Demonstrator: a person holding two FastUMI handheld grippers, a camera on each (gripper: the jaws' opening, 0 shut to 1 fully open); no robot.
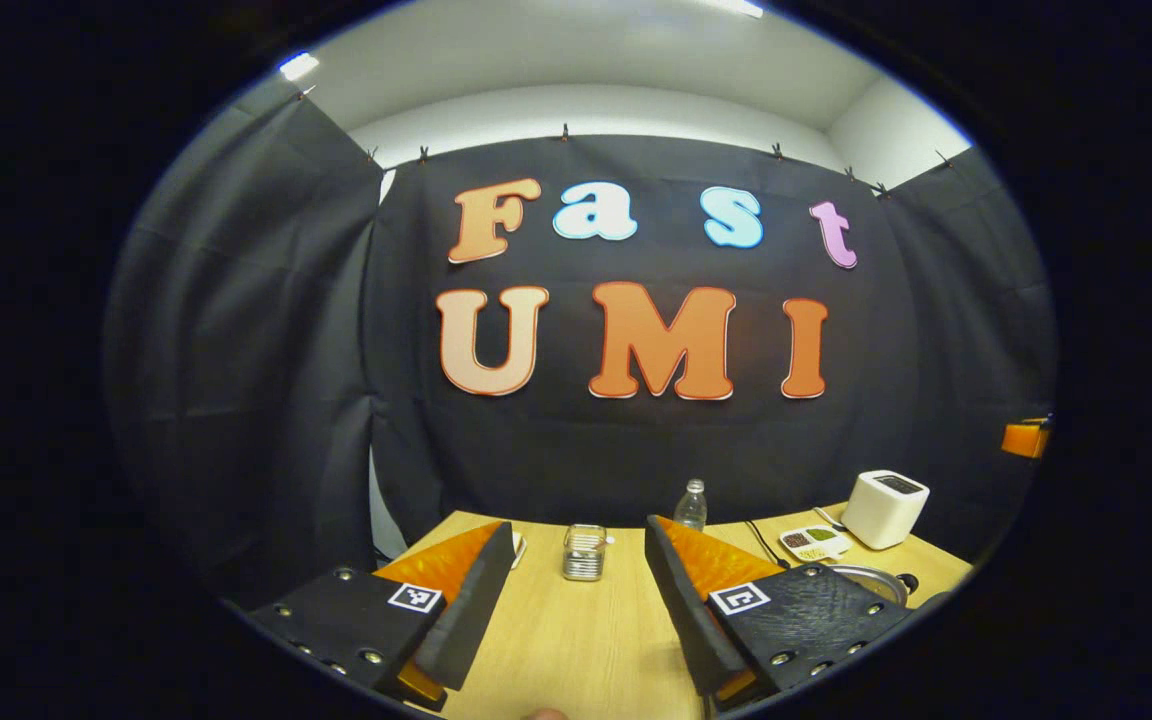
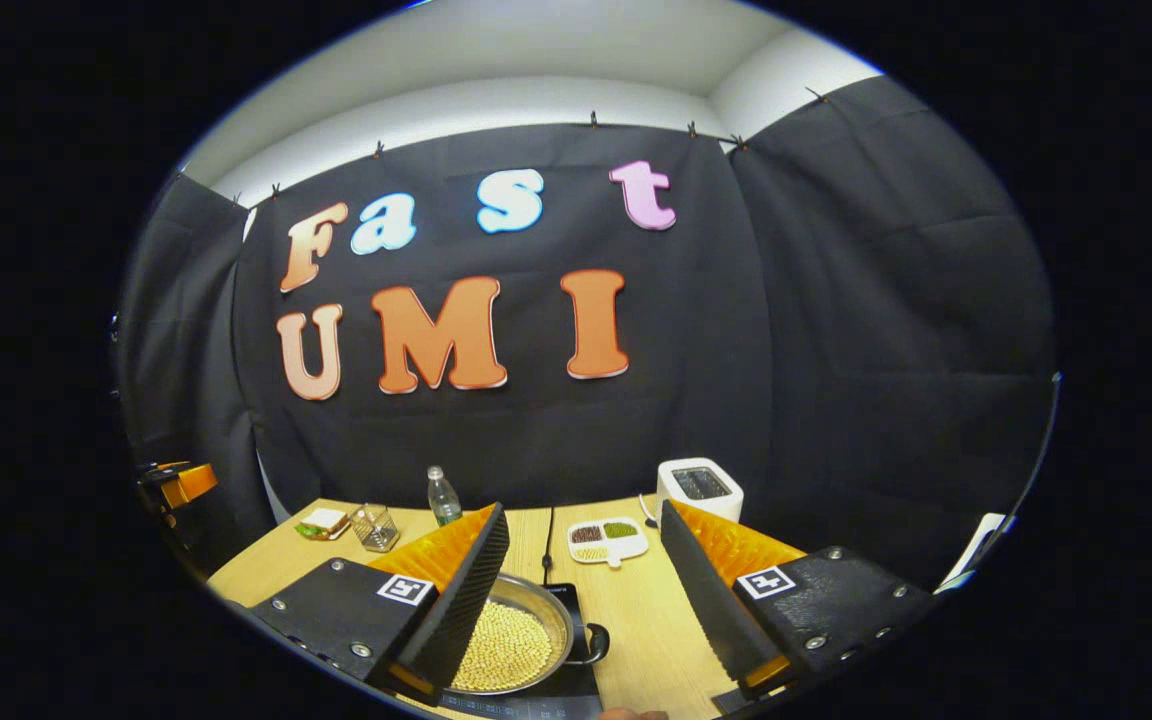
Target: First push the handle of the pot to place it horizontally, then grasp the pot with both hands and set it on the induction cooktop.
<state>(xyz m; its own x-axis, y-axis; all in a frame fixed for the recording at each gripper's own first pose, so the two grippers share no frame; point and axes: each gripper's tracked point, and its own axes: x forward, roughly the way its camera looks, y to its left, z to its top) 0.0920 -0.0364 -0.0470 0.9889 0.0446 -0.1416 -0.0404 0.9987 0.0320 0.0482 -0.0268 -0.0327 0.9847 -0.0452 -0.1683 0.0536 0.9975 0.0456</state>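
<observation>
The pot [image 2: 511,640] is sitting on the dark cooktop [image 2: 576,690], just below the right gripper [image 2: 586,590]'s left jaw, filled with loose beans. Both the right and left gripper [image 1: 576,590] are holding their jaws apart, gripping nothing. It is probably heavy, rigid and spill-prone; taking its side handle [image 2: 591,645] and opposite rim is looking safest.

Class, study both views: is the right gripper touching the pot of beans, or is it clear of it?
Cannot tell. In the right gripper view the right gripper stands open, and one finger overlaps the pot rim, hiding any contact or gap.
</observation>
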